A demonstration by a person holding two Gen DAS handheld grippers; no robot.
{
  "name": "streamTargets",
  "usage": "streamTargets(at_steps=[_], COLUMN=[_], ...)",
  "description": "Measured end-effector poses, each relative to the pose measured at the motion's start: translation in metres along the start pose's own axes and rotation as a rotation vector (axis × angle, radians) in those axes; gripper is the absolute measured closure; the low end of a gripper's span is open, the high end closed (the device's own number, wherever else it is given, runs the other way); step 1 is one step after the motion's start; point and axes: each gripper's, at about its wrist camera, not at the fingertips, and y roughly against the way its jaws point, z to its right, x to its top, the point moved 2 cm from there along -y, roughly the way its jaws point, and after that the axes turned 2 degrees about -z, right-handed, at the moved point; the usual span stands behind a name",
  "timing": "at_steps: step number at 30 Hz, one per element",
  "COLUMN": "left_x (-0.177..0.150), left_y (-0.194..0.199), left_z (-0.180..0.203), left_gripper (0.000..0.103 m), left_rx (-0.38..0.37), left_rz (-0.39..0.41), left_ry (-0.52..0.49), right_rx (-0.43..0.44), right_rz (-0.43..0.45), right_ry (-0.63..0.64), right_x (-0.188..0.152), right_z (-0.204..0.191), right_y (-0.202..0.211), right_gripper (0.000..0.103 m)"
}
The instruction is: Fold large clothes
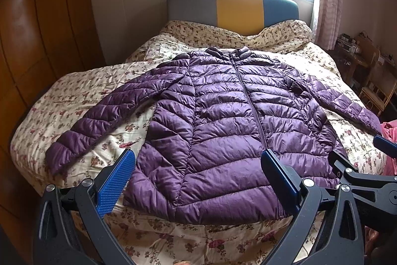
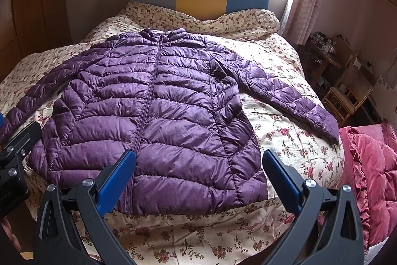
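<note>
Two grippers are up and ready, and both are wide apart with nothing in them. My left gripper [image 1: 198,180] hangs over the bottom edge of the jacket [image 1: 223,121], on its left half. My right gripper [image 2: 198,180] hangs over the bottom edge too, more to the right half.

I see the purple puffy jacket lying flat on the bed [image 1: 173,235], front side up, zip closed, collar far from me near the headboard [image 1: 233,4]. Both sleeves are spread out to the sides. The left sleeve [image 1: 99,116] points down toward the bed edge. The right sleeve [image 2: 292,96] reaches toward a pink blanket [image 2: 367,165], which is near its cuff.

I think nothing is folded yet, so the first step is to bring a sleeve in over the chest. To do it well, I would go to a cuff, pinch just the sleeve and not the flowery sheet under it, lift a little, and lay it across the front. Puffy cloth is slippery and springs back, so I would grab a good bit and press it flat after. I would keep the right cuff from dragging the pink blanket along
</note>
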Motion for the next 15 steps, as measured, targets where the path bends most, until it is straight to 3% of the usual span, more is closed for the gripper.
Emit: streamTargets(at_steps=[15], left_x=[0.004], left_y=[-0.011], left_z=[-0.006], left_gripper=[0.003], left_rx=[0.002], left_rz=[-0.012], left_ry=[0.008], right_rx=[0.016], right_rz=[-0.004], right_ry=[-0.005], right_x=[0.009], right_z=[-0.003], right_y=[-0.011], right_gripper=[0.002])
